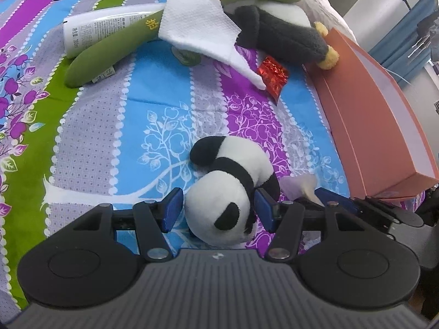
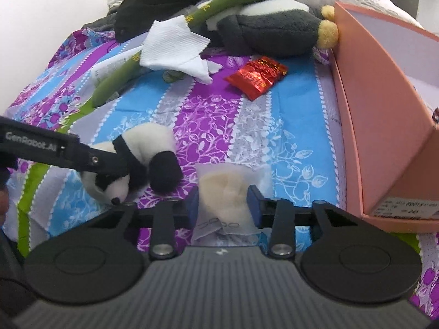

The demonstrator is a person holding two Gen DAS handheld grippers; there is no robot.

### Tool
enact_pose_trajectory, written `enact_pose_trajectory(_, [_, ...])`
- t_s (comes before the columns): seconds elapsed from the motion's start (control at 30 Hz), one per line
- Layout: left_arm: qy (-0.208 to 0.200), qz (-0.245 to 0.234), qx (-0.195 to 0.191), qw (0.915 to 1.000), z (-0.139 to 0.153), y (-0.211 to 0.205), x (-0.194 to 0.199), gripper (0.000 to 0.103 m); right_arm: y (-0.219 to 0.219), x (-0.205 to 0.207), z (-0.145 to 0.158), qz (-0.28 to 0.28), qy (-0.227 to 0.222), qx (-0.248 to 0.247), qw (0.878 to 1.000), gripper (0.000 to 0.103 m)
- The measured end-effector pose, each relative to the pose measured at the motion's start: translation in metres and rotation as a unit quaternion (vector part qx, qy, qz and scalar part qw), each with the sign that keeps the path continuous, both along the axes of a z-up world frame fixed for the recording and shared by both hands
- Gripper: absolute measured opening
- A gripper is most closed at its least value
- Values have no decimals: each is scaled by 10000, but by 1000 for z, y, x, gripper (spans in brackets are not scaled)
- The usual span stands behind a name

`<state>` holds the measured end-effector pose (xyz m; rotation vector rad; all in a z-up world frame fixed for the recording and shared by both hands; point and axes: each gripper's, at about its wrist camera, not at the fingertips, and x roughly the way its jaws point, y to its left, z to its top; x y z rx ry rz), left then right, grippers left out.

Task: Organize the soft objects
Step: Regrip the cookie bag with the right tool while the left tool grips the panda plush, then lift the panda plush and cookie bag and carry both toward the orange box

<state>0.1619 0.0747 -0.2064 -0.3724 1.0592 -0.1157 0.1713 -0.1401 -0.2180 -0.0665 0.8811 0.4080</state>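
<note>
A small panda plush [image 1: 230,181] lies on the striped bedsheet; it also shows in the right wrist view [image 2: 137,161]. My left gripper [image 1: 218,213] has its blue pads on both sides of the panda's head, touching it. My right gripper [image 2: 223,205] is closed on a cream soft item in a clear packet [image 2: 225,194], lying on the sheet; the packet shows in the left wrist view [image 1: 301,186]. A large penguin plush [image 1: 277,27], a green plush [image 1: 115,52] and a white cloth [image 1: 200,24] lie at the far end.
An open pink box [image 2: 384,126] stands along the right; it also shows in the left wrist view [image 1: 370,109]. A red foil packet [image 2: 258,76] and a white tube [image 1: 93,27] lie on the sheet.
</note>
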Motion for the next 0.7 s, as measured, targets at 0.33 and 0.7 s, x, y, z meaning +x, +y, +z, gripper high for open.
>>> enact_pose_trajectory(0.33, [-215, 286, 41, 9994, 8, -1, -7, 54, 0, -5, 13, 134, -110, 22, 9998, 21])
enact_pose_trajectory(0.7, [-378, 517, 310, 9975, 29, -12, -28, 54, -4, -20, 32, 102, -309, 4, 9995, 18])
